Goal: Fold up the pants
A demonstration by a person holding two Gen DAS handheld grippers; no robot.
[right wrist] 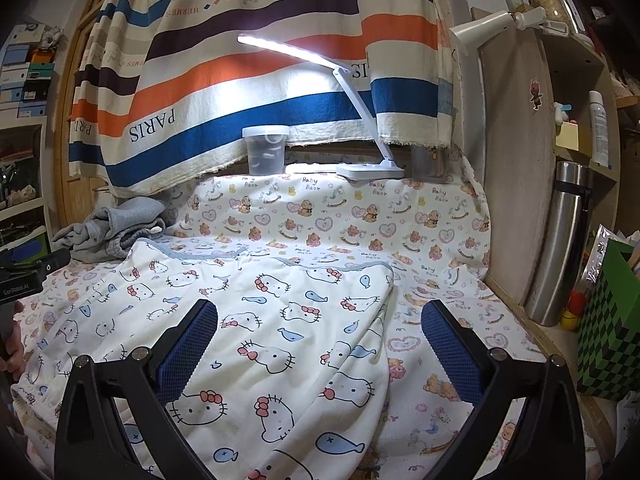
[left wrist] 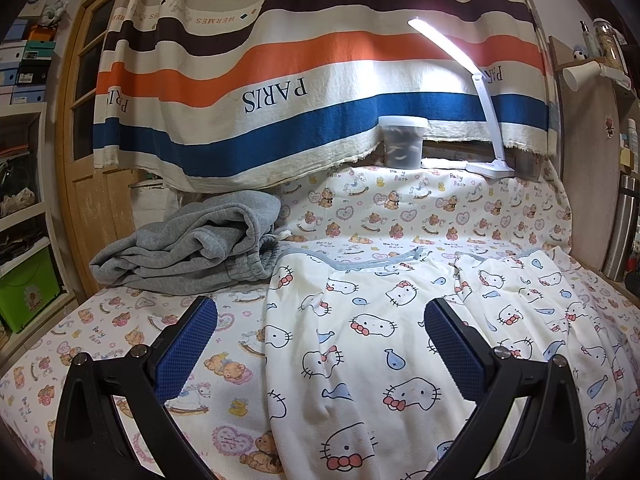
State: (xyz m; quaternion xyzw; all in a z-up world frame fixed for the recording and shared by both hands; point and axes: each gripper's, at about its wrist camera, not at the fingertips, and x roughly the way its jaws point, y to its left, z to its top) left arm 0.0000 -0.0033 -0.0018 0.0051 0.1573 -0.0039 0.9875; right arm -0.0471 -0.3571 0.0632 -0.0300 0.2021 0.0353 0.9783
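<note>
Cream pants point(left wrist: 360, 340) printed with cat faces and blue fish lie spread flat on the bear-print sheet point(left wrist: 400, 208), their blue-trimmed waistband toward the back. My left gripper point(left wrist: 320, 328) hovers open over the pants' left edge with nothing between its blue pads. In the right wrist view the same pants point(right wrist: 248, 320) fill the centre. My right gripper point(right wrist: 320, 328) hangs open above their right edge, also empty. The left gripper's black body point(right wrist: 24, 276) shows at the far left of that view, held by a hand point(right wrist: 12, 344).
A crumpled grey garment point(left wrist: 188, 248) sits at the back left of the sheet. A lit white desk lamp point(left wrist: 488, 160) and a clear plastic tub point(left wrist: 402, 142) stand at the back under a striped curtain point(left wrist: 280, 80). A steel flask point(right wrist: 560, 240) and shelves flank the right side.
</note>
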